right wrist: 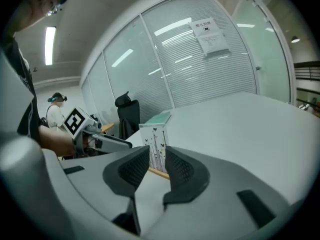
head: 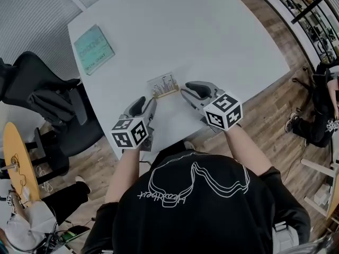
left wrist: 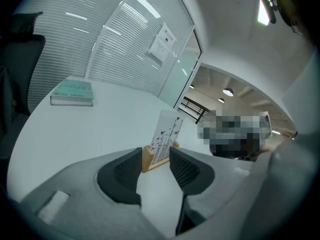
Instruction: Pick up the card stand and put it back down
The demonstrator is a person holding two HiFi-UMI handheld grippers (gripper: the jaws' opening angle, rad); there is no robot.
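Observation:
The card stand [head: 163, 85] is a small wooden base holding an upright white card printed with butterflies. It stands on the white table [head: 212, 36] near the front edge, straight ahead of me. My left gripper [head: 153, 101] lies on the table just left of it and is open, the stand's base [left wrist: 162, 144] showing just past its pads. My right gripper [head: 184, 92] is open just right of the stand. In the right gripper view the card [right wrist: 154, 151] rises beyond the gap between the pads. Neither gripper's pads press on the stand.
A teal book [head: 94, 48] lies flat at the table's far left. A black office chair [head: 47, 99] stands left of the table, by a small round wooden table [head: 18, 157]. People sit at the lower left and far right. Behind the table are glass walls with blinds.

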